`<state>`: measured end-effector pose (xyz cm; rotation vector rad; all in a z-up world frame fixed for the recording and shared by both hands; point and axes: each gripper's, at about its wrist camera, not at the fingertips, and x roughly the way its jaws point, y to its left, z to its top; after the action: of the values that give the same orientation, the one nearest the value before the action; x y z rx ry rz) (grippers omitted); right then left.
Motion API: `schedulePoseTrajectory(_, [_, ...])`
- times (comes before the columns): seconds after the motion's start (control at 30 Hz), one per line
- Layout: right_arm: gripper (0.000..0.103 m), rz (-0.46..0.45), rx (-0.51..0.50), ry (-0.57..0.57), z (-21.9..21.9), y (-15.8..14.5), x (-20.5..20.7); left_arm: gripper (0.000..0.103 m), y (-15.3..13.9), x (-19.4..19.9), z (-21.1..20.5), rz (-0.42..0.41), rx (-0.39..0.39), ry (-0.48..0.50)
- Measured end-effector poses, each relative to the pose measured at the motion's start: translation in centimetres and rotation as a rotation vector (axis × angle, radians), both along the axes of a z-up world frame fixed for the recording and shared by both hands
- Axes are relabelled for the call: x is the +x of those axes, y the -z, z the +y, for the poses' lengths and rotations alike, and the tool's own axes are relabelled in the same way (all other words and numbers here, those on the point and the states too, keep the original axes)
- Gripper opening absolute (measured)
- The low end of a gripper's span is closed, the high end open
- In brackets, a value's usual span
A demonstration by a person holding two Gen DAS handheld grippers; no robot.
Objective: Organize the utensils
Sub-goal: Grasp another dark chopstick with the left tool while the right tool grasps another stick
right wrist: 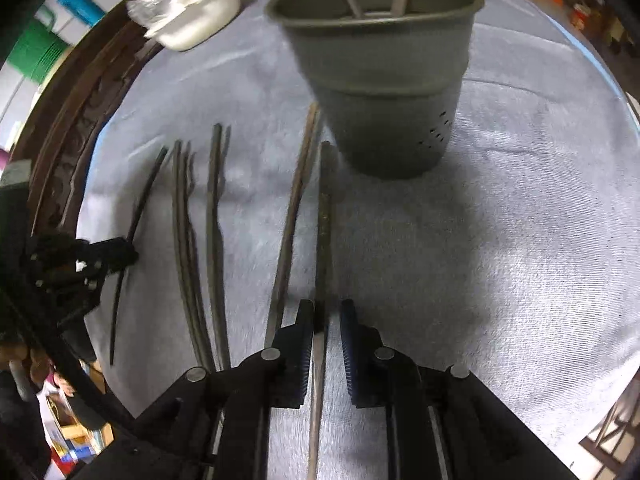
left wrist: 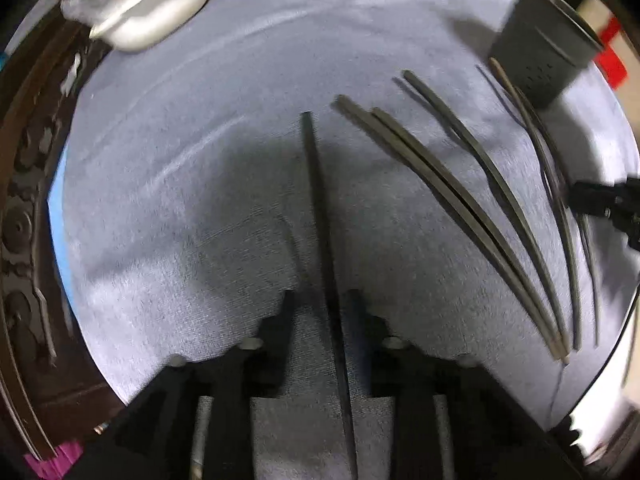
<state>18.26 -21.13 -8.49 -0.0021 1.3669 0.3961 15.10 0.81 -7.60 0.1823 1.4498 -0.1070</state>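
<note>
Several dark chopsticks lie on a grey cloth (left wrist: pixel 180 200). In the left wrist view my left gripper (left wrist: pixel 318 304) is open, its jaws on either side of one black chopstick (left wrist: pixel 318 208). A pair (left wrist: pixel 452 200) and more sticks (left wrist: pixel 504 184) lie to its right. In the right wrist view my right gripper (right wrist: pixel 326 314) is open around a brown chopstick (right wrist: pixel 323 220) that points at the grey utensil holder (right wrist: pixel 384 68). The holder stands upright with utensils inside. The left gripper (right wrist: pixel 120 256) shows at the left over the black chopstick (right wrist: pixel 140 200).
A white bowl with plastic wrap (left wrist: pixel 148 12) sits at the cloth's far left corner; it also shows in the right wrist view (right wrist: pixel 192 12). A carved dark wooden table edge (left wrist: pixel 24 200) runs along the left. The right gripper's tip (left wrist: pixel 600 200) shows at the right.
</note>
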Motion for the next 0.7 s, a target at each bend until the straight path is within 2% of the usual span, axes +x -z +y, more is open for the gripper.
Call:
schedulePoseTrajectory(0.03, [0.017,0.004,-0.008,-0.004,0.2,0.0,0.2,0.055,0.1,0.6,0.6,0.026,-0.058,-0.038])
schedulePoseTrajectory(0.1, [0.017,0.008,-0.025,-0.018,0.6,0.1,0.6,0.055,0.4,1.7,2.0,0.066,-0.117,-0.093])
schedulePoseTrajectory(0.27, [0.015,0.028,-0.088,-0.091,2.0,0.1,1.3,0.054,0.3,4.0,3.6,0.098,-0.164,-0.156])
schedulePoseTrajectory(0.37, [0.014,0.040,-0.133,-0.135,3.1,0.2,1.8,0.034,0.2,5.1,3.8,0.103,-0.132,-0.152])
schedulePoseTrajectory(0.43, [0.014,0.047,-0.156,-0.158,3.7,0.2,2.0,0.007,0.2,5.9,3.9,0.113,-0.111,-0.131])
schedulePoseTrajectory(0.5, [0.014,0.047,-0.190,-0.189,4.5,0.2,1.9,0.007,0.4,6.8,3.6,0.119,-0.102,-0.092])
schedulePoseTrajectory(0.6, [0.011,0.039,-0.230,-0.222,5.8,0.3,1.2,0.006,0.2,5.9,2.7,0.116,-0.102,-0.062])
schedulePoseTrajectory(0.7, [0.007,0.047,-0.214,-0.216,5.8,0.2,0.7,0.006,-0.1,5.0,2.9,0.102,-0.122,-0.053])
